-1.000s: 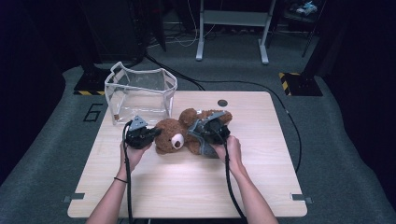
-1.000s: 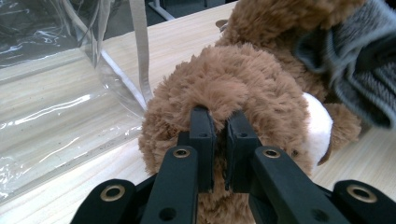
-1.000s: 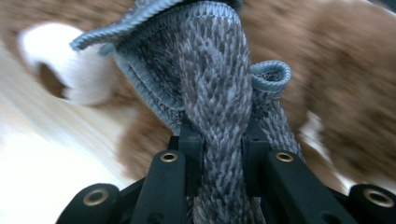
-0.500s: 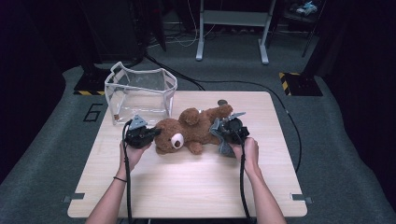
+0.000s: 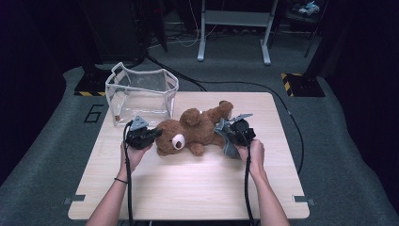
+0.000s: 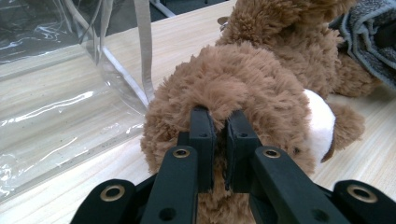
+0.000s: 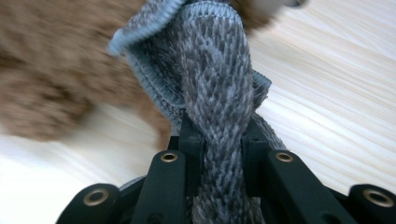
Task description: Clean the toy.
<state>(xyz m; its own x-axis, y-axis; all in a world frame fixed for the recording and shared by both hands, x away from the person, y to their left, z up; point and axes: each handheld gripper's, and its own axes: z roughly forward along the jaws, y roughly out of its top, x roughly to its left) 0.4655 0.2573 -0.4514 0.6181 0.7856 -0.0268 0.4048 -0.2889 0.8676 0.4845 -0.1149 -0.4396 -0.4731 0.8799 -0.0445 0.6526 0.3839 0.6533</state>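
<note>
Left gripper view, left hand-held gripper pinching teddy bear's head fur, right hand-held gripper clamped on grey cloth.

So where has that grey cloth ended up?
In the high view the grey cloth is right of the table's middle, bunched beside the teddy bear. The right tool is clamped on a twisted fold of it.
</note>
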